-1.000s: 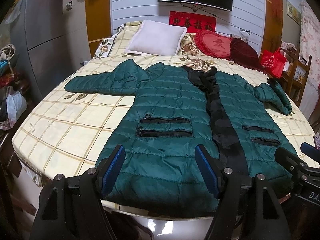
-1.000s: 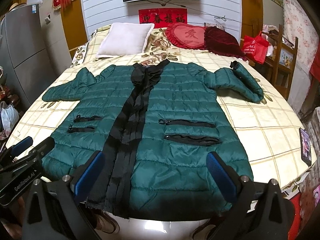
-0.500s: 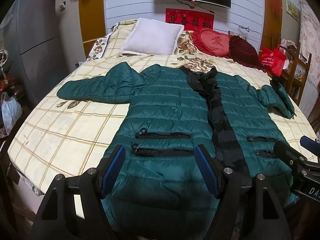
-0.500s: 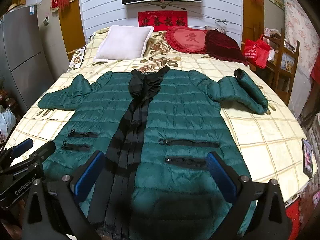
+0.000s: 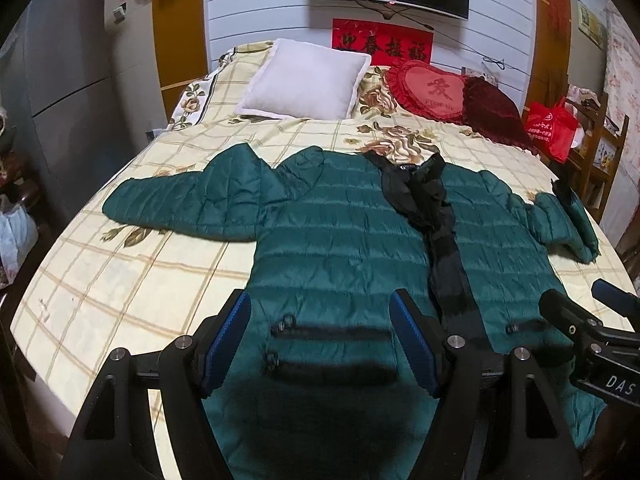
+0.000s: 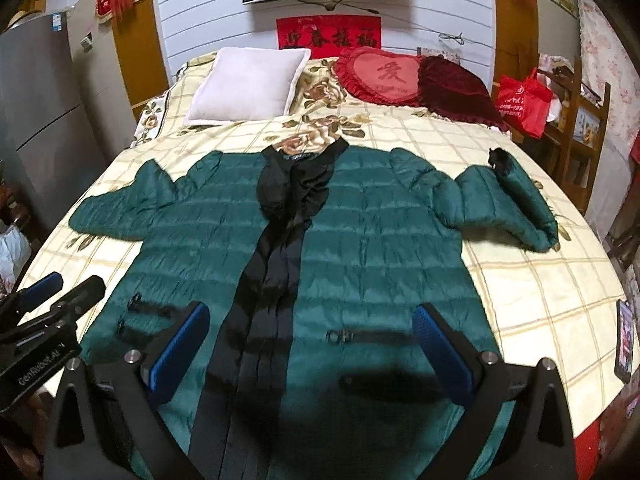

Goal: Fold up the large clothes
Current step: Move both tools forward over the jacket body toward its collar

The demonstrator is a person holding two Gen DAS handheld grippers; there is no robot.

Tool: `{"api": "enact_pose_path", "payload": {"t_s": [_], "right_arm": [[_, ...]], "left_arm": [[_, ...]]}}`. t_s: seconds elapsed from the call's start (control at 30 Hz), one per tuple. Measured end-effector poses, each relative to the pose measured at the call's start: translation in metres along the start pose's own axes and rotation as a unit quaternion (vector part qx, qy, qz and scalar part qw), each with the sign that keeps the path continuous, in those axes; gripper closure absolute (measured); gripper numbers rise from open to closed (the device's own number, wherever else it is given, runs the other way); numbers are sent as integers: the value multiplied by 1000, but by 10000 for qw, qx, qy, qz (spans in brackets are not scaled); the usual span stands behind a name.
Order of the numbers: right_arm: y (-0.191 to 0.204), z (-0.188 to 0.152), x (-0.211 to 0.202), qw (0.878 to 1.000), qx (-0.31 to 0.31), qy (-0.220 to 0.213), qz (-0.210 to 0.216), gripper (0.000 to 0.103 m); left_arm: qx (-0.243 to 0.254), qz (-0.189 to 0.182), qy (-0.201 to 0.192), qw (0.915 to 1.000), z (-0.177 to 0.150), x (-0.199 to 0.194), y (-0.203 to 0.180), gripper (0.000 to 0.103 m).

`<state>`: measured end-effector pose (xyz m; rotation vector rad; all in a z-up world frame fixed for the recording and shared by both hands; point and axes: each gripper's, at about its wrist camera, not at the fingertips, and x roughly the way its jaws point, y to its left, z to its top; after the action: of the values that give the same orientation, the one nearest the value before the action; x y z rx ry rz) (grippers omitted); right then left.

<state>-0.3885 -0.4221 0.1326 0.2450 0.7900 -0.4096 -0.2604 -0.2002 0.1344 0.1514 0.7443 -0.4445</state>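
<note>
A dark green quilted jacket lies face up and spread flat on the bed, a black placket running down its middle, with both sleeves out to the sides. The right sleeve is bent back on itself. My left gripper hovers open over the jacket's left pocket zips, nothing between its blue pads. My right gripper hovers open and wide over the right front panel, also empty. Each gripper shows at the edge of the other's view.
The bed has a cream checked cover. A white pillow and red cushions lie at its head. A grey cabinet stands left, a red bag and wooden shelf right. A phone lies near the bed's right edge.
Both grippers have moved forward over the jacket, from its hem toward the pockets. Their openings are unchanged and the jacket has not shifted.
</note>
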Motion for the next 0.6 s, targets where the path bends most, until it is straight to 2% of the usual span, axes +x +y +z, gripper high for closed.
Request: {"api": "enact_pose_path", "payload": {"t_s": [0.3, 0.6], "right_arm": [[-2, 40, 31, 9999, -109, -21, -13, 0], [4, 78, 68, 9997, -236, 0, -6, 0]], "left_arm": [[-204, 89, 102, 9997, 37, 34, 10, 43], [-83, 221, -36, 9997, 74, 63, 5, 43]]}}
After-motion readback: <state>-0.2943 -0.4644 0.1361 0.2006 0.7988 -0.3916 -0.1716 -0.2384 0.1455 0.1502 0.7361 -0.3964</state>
